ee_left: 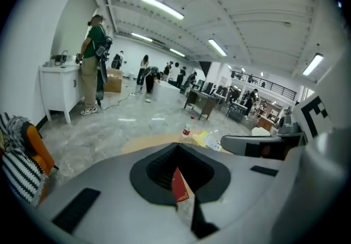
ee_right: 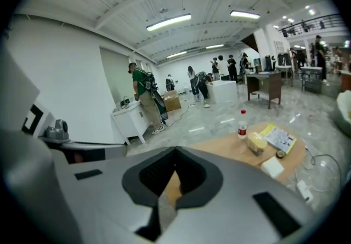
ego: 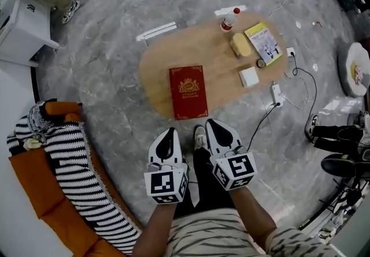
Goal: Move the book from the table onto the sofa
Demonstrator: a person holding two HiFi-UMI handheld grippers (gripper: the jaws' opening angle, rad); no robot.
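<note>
A dark red book [ego: 188, 91] with a gold crest lies flat at the near edge of the oval wooden table [ego: 162, 71]. Both grippers hover side by side just short of that edge, above the floor and the person's legs. The left gripper [ego: 169, 133] is shut with nothing in it, near the book's front left corner. The right gripper [ego: 213, 124], also shut and bare, is near the front right corner. In the left gripper view a sliver of the red book [ee_left: 180, 185] shows past the shut left gripper [ee_left: 178, 148]. The orange sofa [ego: 40, 192] with a striped blanket [ego: 69, 163] is at the lower left.
On the table's far right stand a bottle [ego: 229, 19], a yellow lump [ego: 241, 45], a yellow booklet [ego: 263, 43], a tape roll [ego: 261, 63] and a white box [ego: 249, 77]. A power strip [ego: 276, 95] with cables lies on the floor. Someone's shoes [ego: 338, 134] are at the right.
</note>
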